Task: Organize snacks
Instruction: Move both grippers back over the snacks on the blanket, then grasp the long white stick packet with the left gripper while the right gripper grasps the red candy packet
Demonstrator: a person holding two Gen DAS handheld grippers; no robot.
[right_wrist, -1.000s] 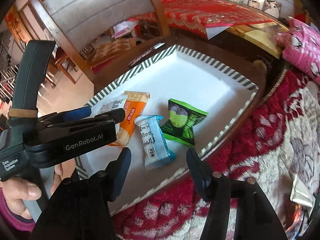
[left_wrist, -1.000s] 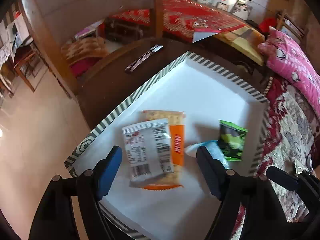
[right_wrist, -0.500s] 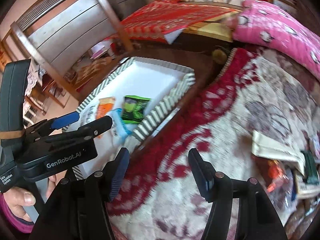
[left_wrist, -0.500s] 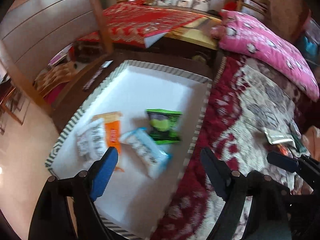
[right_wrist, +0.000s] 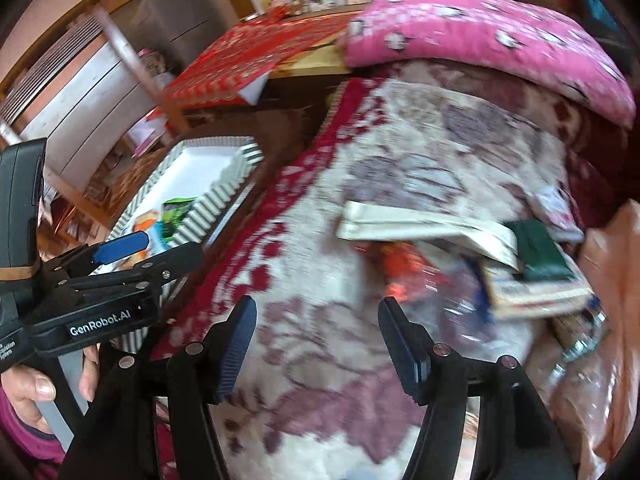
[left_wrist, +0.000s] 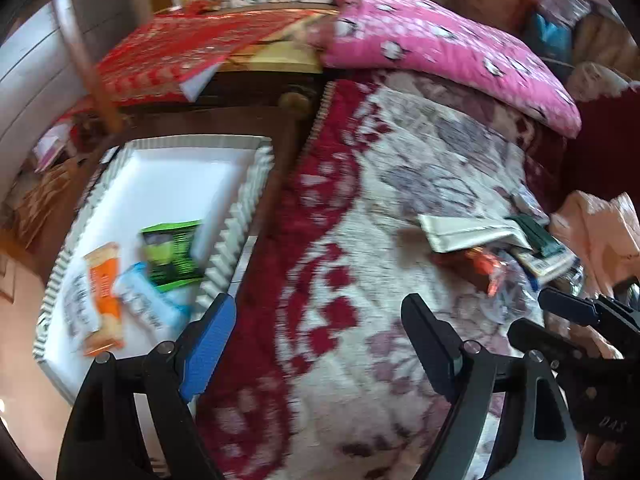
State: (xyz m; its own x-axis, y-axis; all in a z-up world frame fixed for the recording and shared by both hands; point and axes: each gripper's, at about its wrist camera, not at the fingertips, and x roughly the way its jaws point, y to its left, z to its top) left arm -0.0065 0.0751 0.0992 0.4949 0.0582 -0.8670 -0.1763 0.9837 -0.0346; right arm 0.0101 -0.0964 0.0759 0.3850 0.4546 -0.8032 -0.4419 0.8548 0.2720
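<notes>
Now both my grippers hang empty over the red-and-cream patterned blanket (right_wrist: 400, 152), so I judge I am between trips: four snacks are in, and more wait in the pile. My left gripper (left_wrist: 316, 340) has its fingers spread wide with nothing between them, hovering over the blanket just beside the near right edge of the white rectangular tray with the grey-striped rim (left_wrist: 236, 216). My right gripper (right_wrist: 316, 344) is likewise released and empty, above the blanket's middle.

Inside the tray, the green foil packet (left_wrist: 170, 252), the light-blue wrapped bar (left_wrist: 148, 306), the orange cracker pack (left_wrist: 104, 288) and the white printed sachet (left_wrist: 78, 308) crowd the near end; its far half is bare.

The loose pile of remaining packets (right_wrist: 500, 276) lies toward the blanket's right edge, under a folded cream paper bag (right_wrist: 424, 232) and a dark-green box. The blur keeps me from naming each one.

Next, I think, my right gripper must reach right and forward, pick one packet at the heap's near fringe, and close on it alone. The blanket between pile and tray is open; the tray's raised rim is what I must clear.
</notes>
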